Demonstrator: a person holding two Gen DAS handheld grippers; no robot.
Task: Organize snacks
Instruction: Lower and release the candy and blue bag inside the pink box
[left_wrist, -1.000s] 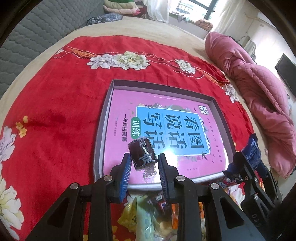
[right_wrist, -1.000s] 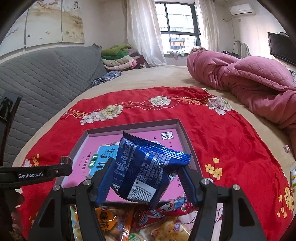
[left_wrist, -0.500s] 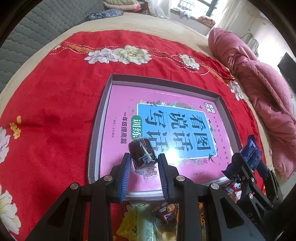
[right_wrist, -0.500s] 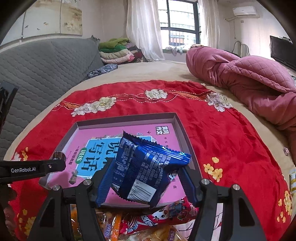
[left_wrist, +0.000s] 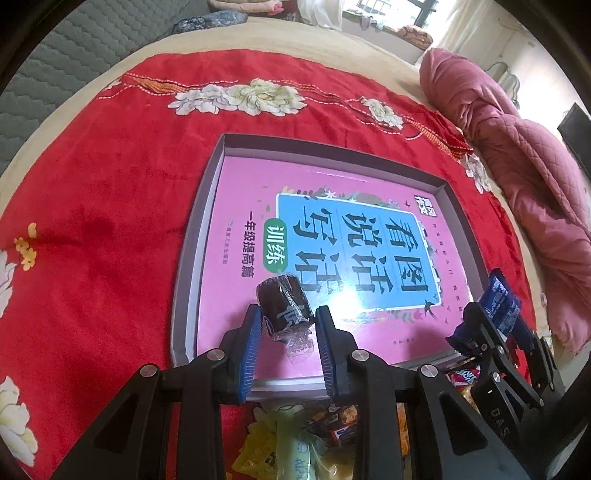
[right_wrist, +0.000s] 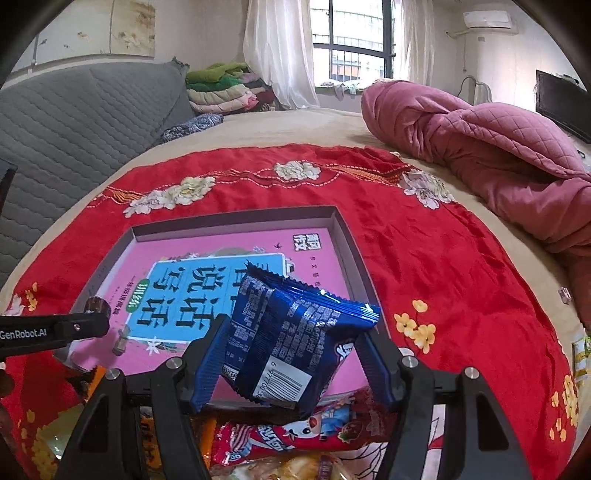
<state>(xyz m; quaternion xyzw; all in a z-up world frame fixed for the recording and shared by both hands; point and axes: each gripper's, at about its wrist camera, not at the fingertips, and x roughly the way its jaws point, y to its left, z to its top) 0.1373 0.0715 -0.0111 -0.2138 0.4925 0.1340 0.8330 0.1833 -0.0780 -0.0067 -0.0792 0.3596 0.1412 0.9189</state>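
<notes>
Two grippers, one snack each. Left gripper (left_wrist: 288, 325) clamped on one dark brown wrapped candy (left_wrist: 282, 304), held over the near-left corner of the one grey tray (left_wrist: 192, 236) (pink book inside). Right gripper (right_wrist: 291, 354) clamped on one blue snack packet (right_wrist: 295, 339) above the tray's near-right edge. Loose snack pile (right_wrist: 280, 439) lies nearer, below both.

Barred window (right_wrist: 351, 40), white curtains (right_wrist: 277, 51), grey quilted headboard (right_wrist: 81, 122), wall air conditioner (right_wrist: 487, 18).
</notes>
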